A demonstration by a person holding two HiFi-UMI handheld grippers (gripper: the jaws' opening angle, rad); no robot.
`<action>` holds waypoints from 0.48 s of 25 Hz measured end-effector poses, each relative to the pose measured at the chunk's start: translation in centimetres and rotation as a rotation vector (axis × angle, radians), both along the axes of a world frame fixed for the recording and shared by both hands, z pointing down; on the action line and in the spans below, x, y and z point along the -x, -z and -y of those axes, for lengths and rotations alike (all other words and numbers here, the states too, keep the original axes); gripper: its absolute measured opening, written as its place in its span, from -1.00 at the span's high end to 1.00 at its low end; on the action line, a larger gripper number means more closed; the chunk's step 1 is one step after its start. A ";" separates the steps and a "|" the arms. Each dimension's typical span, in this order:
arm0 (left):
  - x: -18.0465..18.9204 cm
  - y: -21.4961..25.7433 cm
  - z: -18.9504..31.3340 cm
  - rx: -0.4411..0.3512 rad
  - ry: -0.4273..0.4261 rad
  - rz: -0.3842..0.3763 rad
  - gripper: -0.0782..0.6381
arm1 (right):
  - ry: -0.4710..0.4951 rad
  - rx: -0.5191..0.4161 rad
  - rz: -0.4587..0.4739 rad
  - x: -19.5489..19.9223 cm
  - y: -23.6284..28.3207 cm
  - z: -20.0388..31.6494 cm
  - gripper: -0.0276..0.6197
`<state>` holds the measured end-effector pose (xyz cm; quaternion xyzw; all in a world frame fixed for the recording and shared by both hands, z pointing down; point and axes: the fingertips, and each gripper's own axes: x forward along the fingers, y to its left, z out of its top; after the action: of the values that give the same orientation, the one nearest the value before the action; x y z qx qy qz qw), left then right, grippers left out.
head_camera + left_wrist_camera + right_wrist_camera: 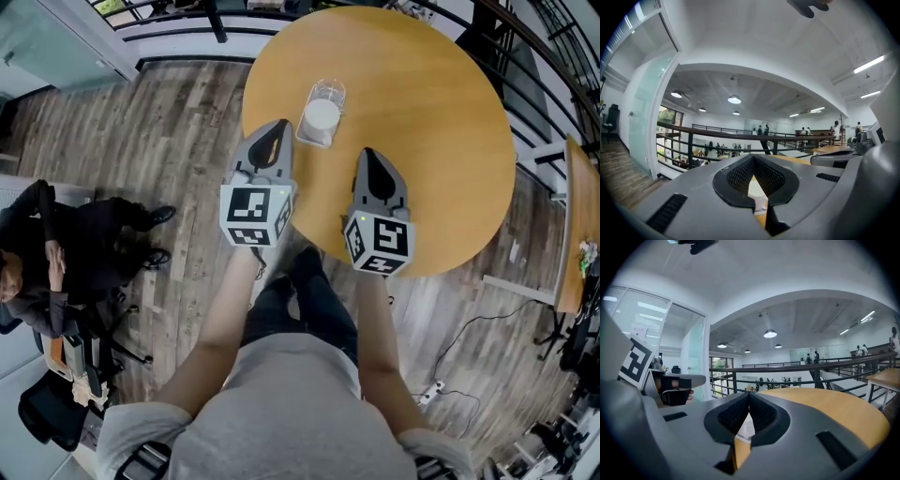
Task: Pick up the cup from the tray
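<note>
A white cup (321,116) stands on a small clear tray (330,91) on the round wooden table (422,112), towards its left side. My left gripper (280,123) hovers just left of the tray, with its jaws meeting at the tips and nothing held. My right gripper (367,151) hangs to the right of the tray and a little nearer, also shut and empty. In the left gripper view the jaw tips (753,158) touch, and a white shape (757,193) shows through the gap below them. The right gripper view shows the same: shut tips (749,394) with a white shape (745,427) behind.
A person in dark clothes (37,253) sits at the far left on the wood floor. A second table (574,225) stands at the right edge. A black railing (187,33) runs behind the round table. A power strip and cable (436,386) lie on the floor.
</note>
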<state>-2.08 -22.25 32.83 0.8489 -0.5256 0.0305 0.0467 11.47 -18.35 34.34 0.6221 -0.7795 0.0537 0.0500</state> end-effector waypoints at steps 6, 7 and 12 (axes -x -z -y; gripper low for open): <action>-1.5 -1.6 2.1 0.032 0.036 0.014 0.77 | 0.061 0.033 -0.006 -1.2 -1.9 2.9 0.90; -1.6 -1.8 2.4 0.037 0.041 0.015 0.76 | 0.077 0.035 -0.010 -1.2 -2.1 3.2 0.90; -1.9 -2.6 3.1 0.053 0.072 0.012 0.77 | 0.142 0.082 -0.070 -1.0 -4.7 4.7 0.90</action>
<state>-0.23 -25.32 35.45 0.8278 -0.5549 0.0475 0.0670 12.49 -23.06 39.01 0.5642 -0.8165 0.0601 0.1063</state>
